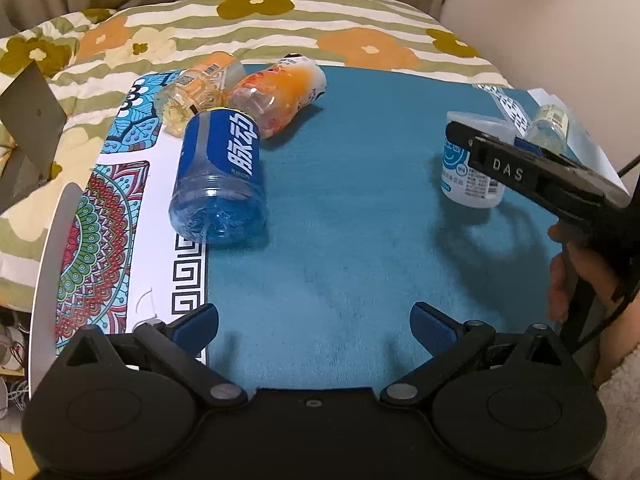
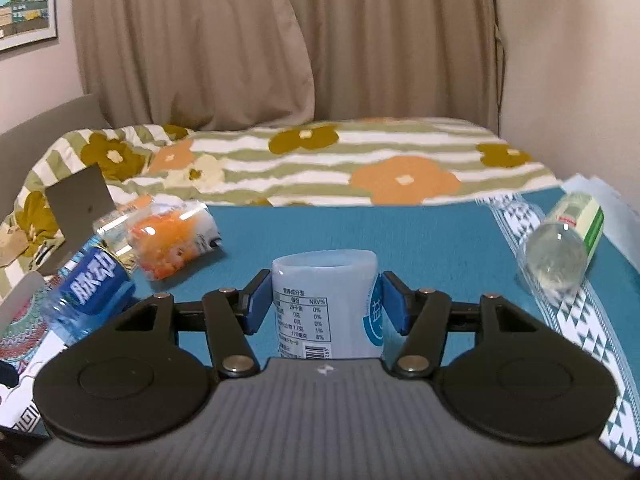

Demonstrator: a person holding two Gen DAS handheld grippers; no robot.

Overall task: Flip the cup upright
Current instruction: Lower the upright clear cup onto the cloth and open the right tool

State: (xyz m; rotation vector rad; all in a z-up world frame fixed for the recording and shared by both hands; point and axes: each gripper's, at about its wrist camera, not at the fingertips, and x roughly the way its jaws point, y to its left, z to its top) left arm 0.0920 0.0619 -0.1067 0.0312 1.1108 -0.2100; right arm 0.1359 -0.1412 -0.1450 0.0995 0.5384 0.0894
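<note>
Teal mat [image 1: 328, 216]: right tongs [image 2: 325, 304] seemingly clasp cup [image 2: 325, 300]; left tongs [image 1: 314, 322] gape.

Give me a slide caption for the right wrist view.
Right gripper brackets the white cup standing on the teal mat.

Bare teal mat [image 1: 320, 240] lies open mid-table, hemmed by toppled bottles [image 1: 218, 176] left and clear bottle [image 2: 560, 248] right.

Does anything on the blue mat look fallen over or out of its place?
Yes. The blue plastic bottle, the orange-labelled bottle and the yellowish clear bottle lie on their sides in a heap at the left. A clear green-labelled bottle lies toppled at the right. The white cup stands between the right gripper's pads.
</note>
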